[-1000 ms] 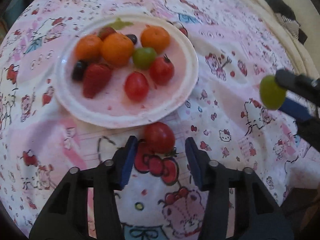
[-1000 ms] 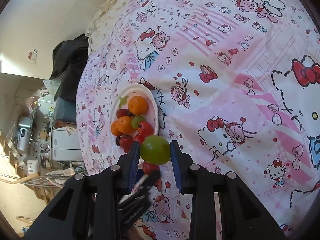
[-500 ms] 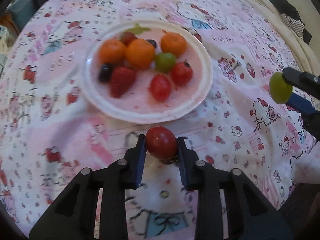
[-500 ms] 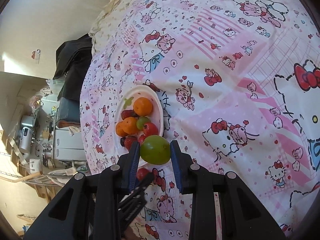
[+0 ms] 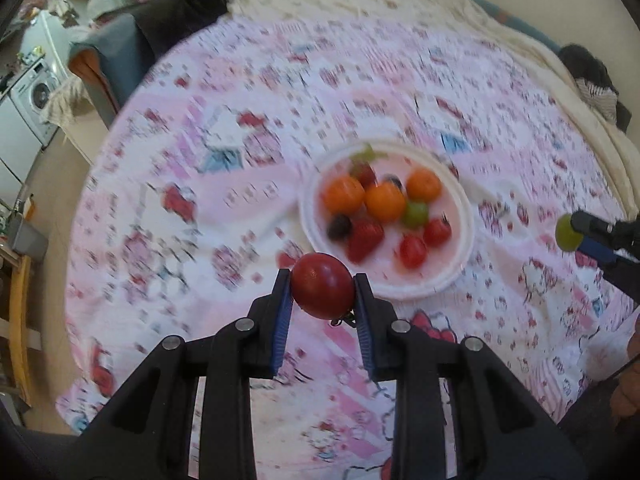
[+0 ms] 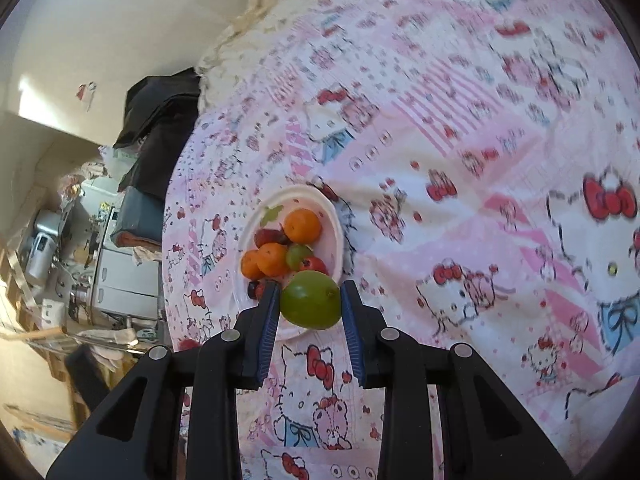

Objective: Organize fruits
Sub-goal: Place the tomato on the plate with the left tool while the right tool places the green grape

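Observation:
My left gripper (image 5: 322, 293) is shut on a red tomato (image 5: 322, 291), held in the air above the pink patterned bedspread (image 5: 240, 168). Beyond it lies a white plate (image 5: 460, 268) with several fruits: oranges, strawberries, small tomatoes, a green grape and dark grapes. My right gripper (image 6: 310, 300) is shut on a green grape (image 6: 310, 300), lifted just in front of the same plate (image 6: 334, 216). In the left wrist view that grape (image 5: 567, 232) and the right gripper's fingers (image 5: 596, 232) show at the right edge.
A dark bag (image 5: 172, 4) and folded clothes lie at the bed's far edge. A washing machine (image 5: 30, 96) and cluttered shelves (image 6: 80, 264) stand beside the bed on the left. A person's hand (image 5: 630, 376) shows at the lower right.
My left gripper closed on the red tomato that lay on the bedspread and lifted it up and back; the plate now looks smaller and farther. The right gripper rose slightly with its grape.

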